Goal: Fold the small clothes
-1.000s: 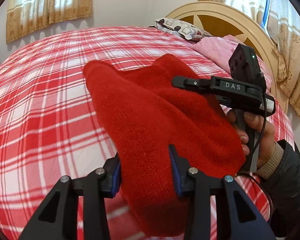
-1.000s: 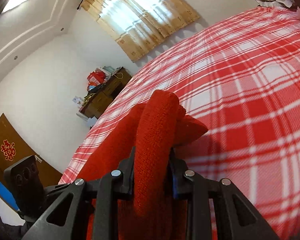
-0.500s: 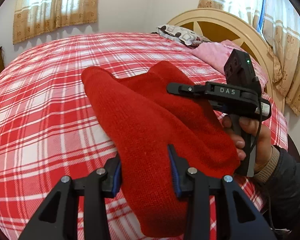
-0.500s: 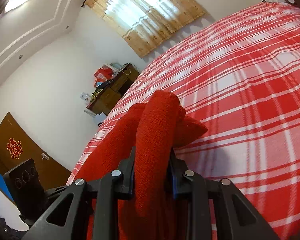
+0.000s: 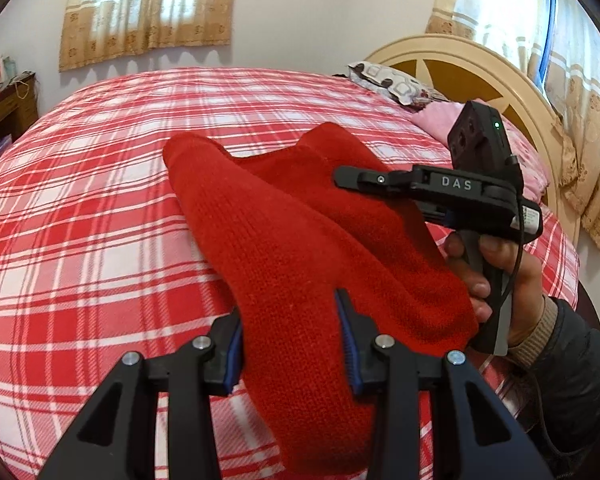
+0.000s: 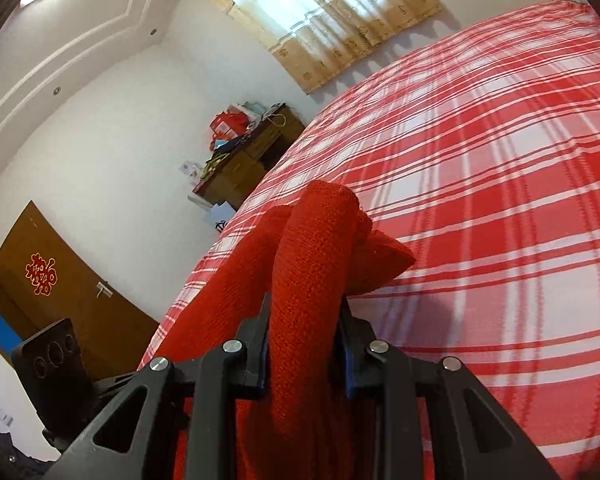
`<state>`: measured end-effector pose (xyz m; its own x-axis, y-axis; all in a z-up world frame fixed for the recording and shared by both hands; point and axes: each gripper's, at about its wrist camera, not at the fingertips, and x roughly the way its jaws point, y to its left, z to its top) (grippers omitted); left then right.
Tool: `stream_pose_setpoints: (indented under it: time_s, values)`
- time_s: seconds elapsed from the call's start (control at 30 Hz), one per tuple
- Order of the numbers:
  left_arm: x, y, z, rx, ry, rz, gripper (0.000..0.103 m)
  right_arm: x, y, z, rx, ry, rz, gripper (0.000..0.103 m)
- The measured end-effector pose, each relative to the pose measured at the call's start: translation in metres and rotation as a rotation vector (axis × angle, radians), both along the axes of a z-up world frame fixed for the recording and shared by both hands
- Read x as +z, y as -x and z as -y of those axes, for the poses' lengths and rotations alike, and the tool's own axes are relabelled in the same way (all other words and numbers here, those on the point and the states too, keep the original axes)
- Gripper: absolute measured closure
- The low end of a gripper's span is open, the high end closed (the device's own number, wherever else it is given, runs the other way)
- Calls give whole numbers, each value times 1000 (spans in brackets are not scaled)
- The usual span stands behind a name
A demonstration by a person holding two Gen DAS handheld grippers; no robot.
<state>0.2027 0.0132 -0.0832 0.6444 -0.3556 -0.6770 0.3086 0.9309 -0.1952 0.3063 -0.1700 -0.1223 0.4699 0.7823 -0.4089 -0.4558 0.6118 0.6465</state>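
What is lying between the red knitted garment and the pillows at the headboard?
In the left wrist view, only bare checked bedspread lies between the red garment and the pillows. The right gripper holds the garment beside that stretch.

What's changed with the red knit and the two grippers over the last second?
Little. Both views have tilted slightly, showing more wall and window above the plaid bed, so both grippers moved a bit together. The left gripper and right gripper stay clamped on the red knit garment, held above the bed.
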Motion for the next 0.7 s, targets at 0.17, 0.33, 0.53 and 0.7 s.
stream_pose_setpoints:
  time_s: [0.17,0.33,0.53,0.7]
  values:
    - [0,5,-15,27,4,3,62,0,-2,-20,29,5,-5,76]
    - [-1,13,-32,59,13,7,62,1,-6,-43,59,14,-4,76]
    - [-4,18,-49,101,15,9,62,4,-10,-72,92,26,-1,76]
    - [-4,20,-63,134,19,10,62,5,-13,-92,122,31,3,76]
